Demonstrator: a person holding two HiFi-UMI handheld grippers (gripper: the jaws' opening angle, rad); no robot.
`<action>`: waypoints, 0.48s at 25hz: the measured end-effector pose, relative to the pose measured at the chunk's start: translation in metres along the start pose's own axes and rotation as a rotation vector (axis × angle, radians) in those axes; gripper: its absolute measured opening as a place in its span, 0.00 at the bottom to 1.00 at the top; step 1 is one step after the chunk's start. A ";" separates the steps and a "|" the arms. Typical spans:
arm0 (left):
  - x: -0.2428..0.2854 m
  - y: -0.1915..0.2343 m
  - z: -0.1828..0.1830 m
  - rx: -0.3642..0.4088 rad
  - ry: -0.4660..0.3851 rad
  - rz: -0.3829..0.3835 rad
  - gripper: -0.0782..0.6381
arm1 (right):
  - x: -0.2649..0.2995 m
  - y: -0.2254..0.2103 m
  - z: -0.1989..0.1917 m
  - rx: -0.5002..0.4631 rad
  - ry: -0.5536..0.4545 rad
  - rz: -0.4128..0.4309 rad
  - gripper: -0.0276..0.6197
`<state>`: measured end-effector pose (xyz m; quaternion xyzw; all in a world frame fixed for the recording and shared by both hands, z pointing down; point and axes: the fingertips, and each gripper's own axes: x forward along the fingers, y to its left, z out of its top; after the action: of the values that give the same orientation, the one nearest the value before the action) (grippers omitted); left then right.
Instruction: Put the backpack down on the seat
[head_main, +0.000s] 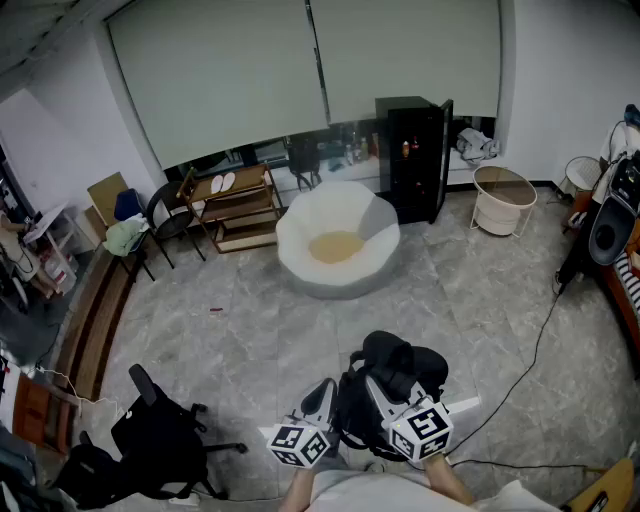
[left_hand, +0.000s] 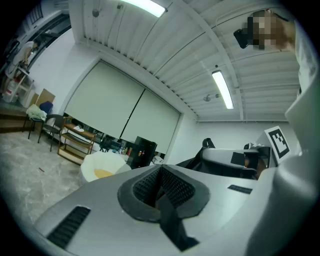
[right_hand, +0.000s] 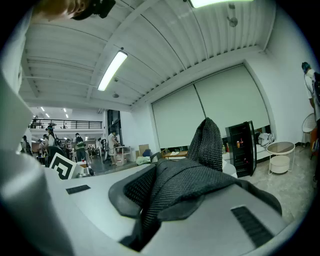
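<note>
I had the backpack (head_main: 400, 365) up front, well apart from the white seat (head_main: 300, 228). My right gripper (right_hand: 150, 196) clamped its knit fabric (right_hand: 197, 175), left gripper (left_hand: 161, 189) pinched a thin strap (left_hand: 172, 227) (probably the bag's).

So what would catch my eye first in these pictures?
First the black backpack, low in the middle of the head view. The left gripper and the right gripper are each clamped on one of its straps. Next comes the big round white seat with a yellow cushion in the middle of the room, and a black cabinet behind it.
</note>
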<state>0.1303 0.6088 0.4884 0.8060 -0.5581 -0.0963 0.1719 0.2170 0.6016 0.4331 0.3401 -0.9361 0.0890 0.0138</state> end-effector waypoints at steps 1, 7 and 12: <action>0.002 0.001 -0.001 -0.011 -0.006 0.000 0.15 | 0.002 -0.001 0.000 -0.002 -0.002 0.002 0.12; 0.014 -0.003 -0.002 -0.003 -0.001 0.004 0.15 | 0.007 -0.005 -0.001 -0.004 0.009 0.010 0.12; 0.020 -0.005 -0.004 0.000 0.015 0.004 0.15 | 0.010 -0.006 -0.001 -0.013 0.017 0.009 0.12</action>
<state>0.1433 0.5922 0.4905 0.8055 -0.5586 -0.0897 0.1762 0.2131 0.5910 0.4357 0.3350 -0.9380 0.0860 0.0236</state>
